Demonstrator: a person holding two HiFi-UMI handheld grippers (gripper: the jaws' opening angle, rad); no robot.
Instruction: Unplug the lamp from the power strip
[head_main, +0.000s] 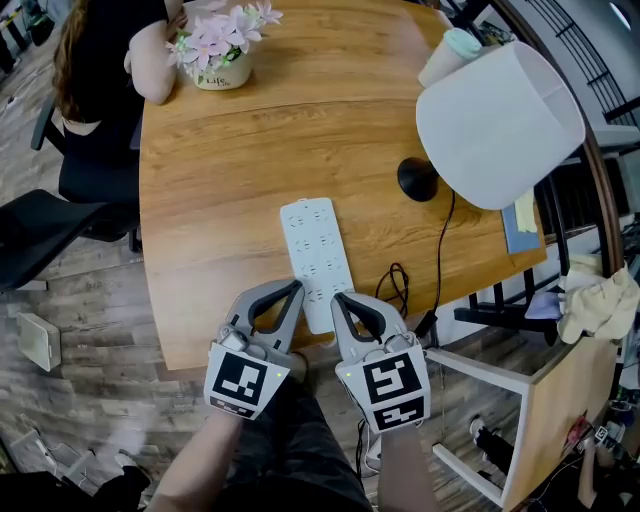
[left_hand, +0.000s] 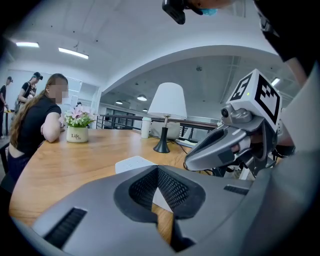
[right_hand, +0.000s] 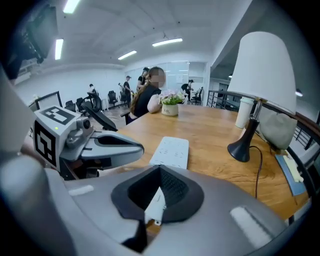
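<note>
Containers first. The small cream ceramic pot (head_main: 222, 72) at the far edge of the rounded wood-grain worktop (head_main: 240, 190) holds a bunch of pink and white flowers (head_main: 215, 35). The white lidded cup (head_main: 450, 52) near the far right edge sits behind the lamp, and I can't see inside it.

The thing you're after, the flat white plastic power strip (head_main: 318, 262), lies lengthwise at the near edge, with its near end between your two grippers. The lamp with the smooth white tapered shade (head_main: 498, 125) stands on a glossy black round base (head_main: 418, 180) near the right edge. Its thin black cord (head_main: 441, 250) runs to the near edge and drops over it.

Your left gripper (head_main: 296, 290) has its jaws pinched together on nothing, just beside the strip's left side. Your right gripper (head_main: 339, 298) is closed and empty too, tips at the strip's near end.
</note>
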